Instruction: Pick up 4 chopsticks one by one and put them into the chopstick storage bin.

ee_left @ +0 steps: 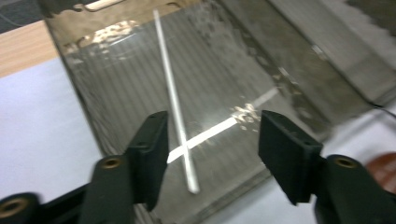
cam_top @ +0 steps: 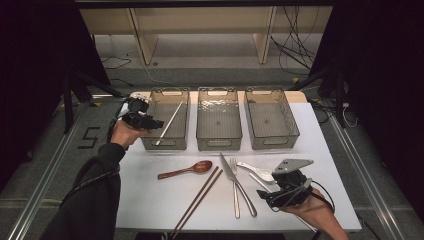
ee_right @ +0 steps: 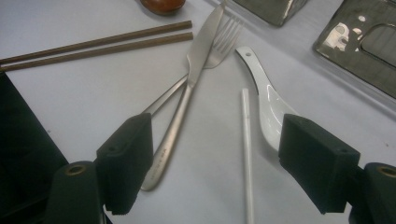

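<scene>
White plastic chopstick (cam_top: 168, 123) lies in the clear left bin (cam_top: 150, 143), upper left; left gripper (cam_top: 150, 123) agape, empty. Right gripper (ee_right: 215, 154) wide, empty, above its mate (ee_right: 246, 154); remaining cutlery unsorted.

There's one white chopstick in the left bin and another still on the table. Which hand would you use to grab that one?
The right. Its tongs stand open right over the white chopstick on the table, beside the white spoon. The left tongs are open over the left bin, far from it.
</scene>
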Available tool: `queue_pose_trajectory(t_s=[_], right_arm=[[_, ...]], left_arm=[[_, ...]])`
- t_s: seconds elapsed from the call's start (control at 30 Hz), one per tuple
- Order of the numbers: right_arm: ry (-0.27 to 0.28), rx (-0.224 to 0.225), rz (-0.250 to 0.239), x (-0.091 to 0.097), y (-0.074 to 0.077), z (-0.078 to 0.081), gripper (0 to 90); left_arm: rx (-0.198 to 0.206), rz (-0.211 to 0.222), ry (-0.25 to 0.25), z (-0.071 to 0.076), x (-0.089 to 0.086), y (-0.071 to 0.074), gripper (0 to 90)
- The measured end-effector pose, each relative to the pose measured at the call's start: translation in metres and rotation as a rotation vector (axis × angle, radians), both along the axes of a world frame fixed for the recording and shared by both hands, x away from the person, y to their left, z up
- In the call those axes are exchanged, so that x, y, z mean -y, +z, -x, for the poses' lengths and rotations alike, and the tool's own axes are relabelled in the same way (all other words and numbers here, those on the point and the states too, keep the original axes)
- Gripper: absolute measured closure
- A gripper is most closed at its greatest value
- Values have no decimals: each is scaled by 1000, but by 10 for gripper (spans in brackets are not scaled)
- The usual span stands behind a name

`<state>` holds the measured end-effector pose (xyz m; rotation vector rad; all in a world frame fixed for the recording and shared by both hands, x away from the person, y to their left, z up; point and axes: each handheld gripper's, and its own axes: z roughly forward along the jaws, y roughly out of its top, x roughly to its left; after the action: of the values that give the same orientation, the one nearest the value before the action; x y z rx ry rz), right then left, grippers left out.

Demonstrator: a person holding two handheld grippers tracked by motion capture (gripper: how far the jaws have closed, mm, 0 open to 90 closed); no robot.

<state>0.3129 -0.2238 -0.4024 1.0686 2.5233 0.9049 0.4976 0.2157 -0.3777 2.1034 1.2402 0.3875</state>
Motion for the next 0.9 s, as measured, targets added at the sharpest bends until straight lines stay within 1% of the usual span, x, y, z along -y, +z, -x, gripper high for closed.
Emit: queue_pose_trajectory(t_s=[0.03, 0.07, 0.1, 0.17, 0.23, 0.27, 0.33, 0.37, 0.4, 0.43, 0.47, 0.57, 0.67, 0.77, 0.8, 0.9], right_arm=[[-3, 1, 7, 1, 0, 0, 271], [-10, -3, 11, 1, 0, -1, 271], [-11, -5, 14, 2, 0, -1, 271], [-22, -13, 25, 4, 0, -2, 271], [-32, -33, 39, 6, -1, -3, 273], [-37, -44, 50, 7, -2, -4, 276], [-45, -63, 70, 8, -4, -5, 279], [-44, -70, 80, 9, -5, -6, 279], [-49, -79, 88, 10, -6, -6, 280], [-51, -82, 94, 10, -6, -7, 283], [-56, -83, 101, 10, -6, -7, 286], [-57, -99, 116, 11, -7, -7, 289], [-63, -114, 127, 12, -9, -8, 289], [-65, -119, 137, 12, -10, -10, 289], [-62, -122, 142, 12, -10, -10, 290], [-60, -132, 153, 12, -11, -11, 291]], left_arm=[[1, 26, -6, 7, 1, 2, 363], [0, 34, -19, 11, 2, 3, 340], [-3, 37, -34, 17, 4, 4, 323], [5, 35, -58, 29, 9, 5, 284], [8, 54, -86, 42, 13, 6, 258], [7, 56, -103, 48, 15, 7, 247], [16, 82, -120, 61, 20, 6, 229], [18, 88, -132, 65, 22, 6, 222], [15, 84, -145, 68, 24, 6, 214], [23, 78, -151, 71, 26, 6, 204], [31, 87, -150, 74, 26, 6, 202], [27, 109, -163, 83, 29, 3, 182], [30, 108, -180, 91, 30, -1, 170], [38, 141, -174, 98, 30, -5, 164], [40, 148, -179, 100, 30, -6, 161], [54, 148, -184, 108, 32, -9, 160]])
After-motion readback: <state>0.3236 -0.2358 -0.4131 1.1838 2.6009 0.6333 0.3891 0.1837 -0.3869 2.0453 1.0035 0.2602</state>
